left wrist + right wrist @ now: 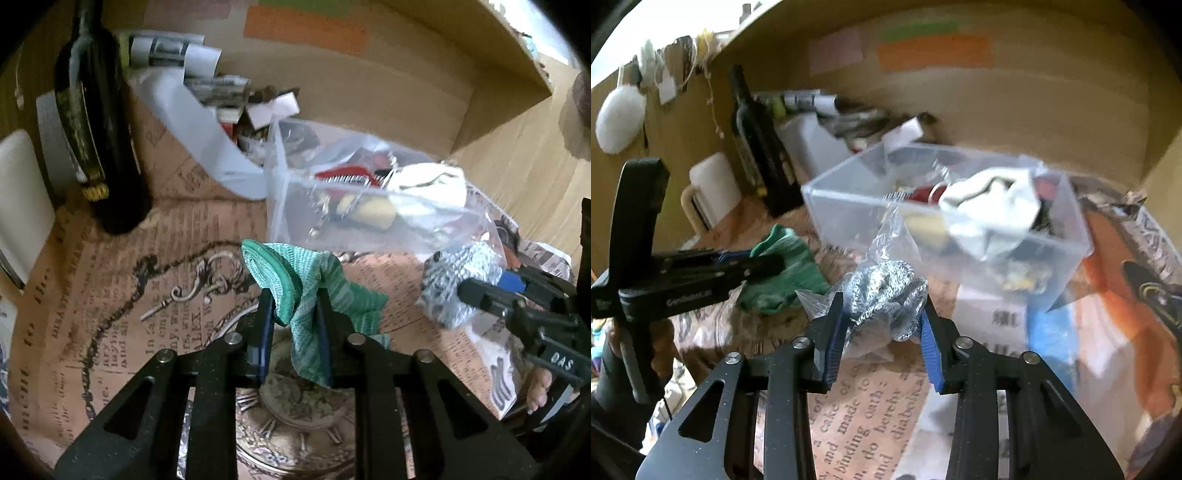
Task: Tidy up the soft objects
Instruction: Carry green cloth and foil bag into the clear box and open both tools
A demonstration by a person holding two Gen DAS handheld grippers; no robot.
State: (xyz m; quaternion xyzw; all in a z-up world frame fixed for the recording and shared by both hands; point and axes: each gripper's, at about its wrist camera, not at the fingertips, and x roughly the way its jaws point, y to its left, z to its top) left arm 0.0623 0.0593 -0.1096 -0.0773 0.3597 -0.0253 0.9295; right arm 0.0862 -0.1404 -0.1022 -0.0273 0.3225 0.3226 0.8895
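Mid-task, I judge: one white crumpled cloth (pixel 991 210) already lies in the clear plastic bin (pixel 849 206) at frame centre, and two soft items are not yet in. The left gripper (pixel 295 314) pinches one green knitted cloth (pixel 295 280); the right gripper (pixel 882 325) clamps one bagged grey knitted bundle (pixel 882 291), lower centre.

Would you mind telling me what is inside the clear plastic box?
In the clear plastic box a crumpled white cloth lies on top, with something red and something yellow beside and below it. The cloth and blur hide the rest.
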